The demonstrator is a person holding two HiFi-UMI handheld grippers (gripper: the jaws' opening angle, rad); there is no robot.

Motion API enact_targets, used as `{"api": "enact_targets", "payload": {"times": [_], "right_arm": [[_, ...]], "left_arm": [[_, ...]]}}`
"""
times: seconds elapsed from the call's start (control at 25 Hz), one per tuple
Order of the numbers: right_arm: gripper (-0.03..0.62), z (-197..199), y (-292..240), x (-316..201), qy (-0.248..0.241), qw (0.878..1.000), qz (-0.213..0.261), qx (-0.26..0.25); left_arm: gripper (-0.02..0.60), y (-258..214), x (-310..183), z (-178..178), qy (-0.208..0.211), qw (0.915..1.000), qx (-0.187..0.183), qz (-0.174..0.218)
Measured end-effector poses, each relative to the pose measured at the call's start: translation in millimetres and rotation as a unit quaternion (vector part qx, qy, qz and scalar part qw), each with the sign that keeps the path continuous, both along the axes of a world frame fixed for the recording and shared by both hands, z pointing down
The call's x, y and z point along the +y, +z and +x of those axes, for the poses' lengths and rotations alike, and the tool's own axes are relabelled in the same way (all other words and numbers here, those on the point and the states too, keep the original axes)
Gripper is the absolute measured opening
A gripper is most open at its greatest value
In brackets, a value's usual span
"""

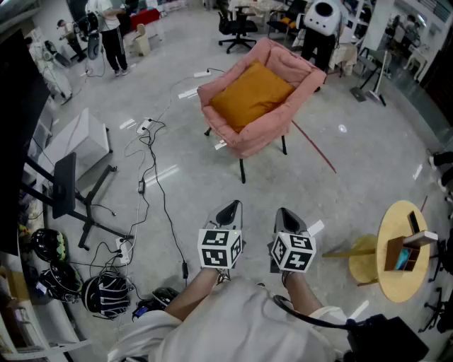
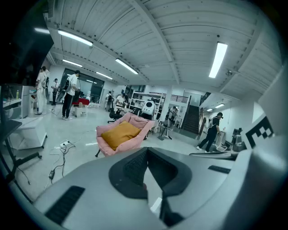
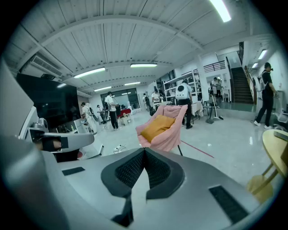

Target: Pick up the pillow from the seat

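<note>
I've left gripper [image 1: 232, 207] and right gripper [image 1: 284, 213] fingers together, empty, well short of the plump mustard pillow [image 1: 251, 94] on the padded pink seat [image 1: 262, 138]

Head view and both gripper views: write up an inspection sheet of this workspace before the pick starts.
Surface: glossy grey floor; a red line runs out from the armchair.
Job's things: orange pillow lies on the seat of the pink armchair, untouched.
Clutter: helmets on the floor at lower left; round wooden table at right.
Grippers: left tool and right tool both shut and empty, side by side, well short of the armchair.
Cables: black cables trail across the floor left of the armchair, by a power strip.
Surroundings: a person standing at far left, an office chair and a white robot beyond the armchair.
</note>
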State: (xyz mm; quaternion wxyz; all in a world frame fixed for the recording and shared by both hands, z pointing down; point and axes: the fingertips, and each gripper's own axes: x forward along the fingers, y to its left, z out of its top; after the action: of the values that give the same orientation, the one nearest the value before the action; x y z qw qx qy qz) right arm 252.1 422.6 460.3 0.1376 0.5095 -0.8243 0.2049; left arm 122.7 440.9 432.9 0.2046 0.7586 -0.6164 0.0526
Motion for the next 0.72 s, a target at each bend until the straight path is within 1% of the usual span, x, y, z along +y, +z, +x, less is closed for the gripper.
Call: {"api": "enact_targets", "payload": {"times": [0.44,0.56,0.72], "right_arm": [[0.028,-47.6,2.1,-15.0,0.001,1.0,0.003,-0.002],[0.029,-57.0,3.7,-19.0,0.015,1.0,0.004,-0.008],[0.03,-58.9,13.4,-18.9,0.035,0.999,-0.01,-0.012]], "left_arm": [[0.008,-1.7,-15.9,-45.6,0.009,0.9999,-0.005,0.005],[0.008,-0.1,-17.3,-60.5,0.013,0.9999,-0.008,0.007],[0.008,7.5,-21.9,-75.8,0.011,0.9999,-0.006,0.001]]}}
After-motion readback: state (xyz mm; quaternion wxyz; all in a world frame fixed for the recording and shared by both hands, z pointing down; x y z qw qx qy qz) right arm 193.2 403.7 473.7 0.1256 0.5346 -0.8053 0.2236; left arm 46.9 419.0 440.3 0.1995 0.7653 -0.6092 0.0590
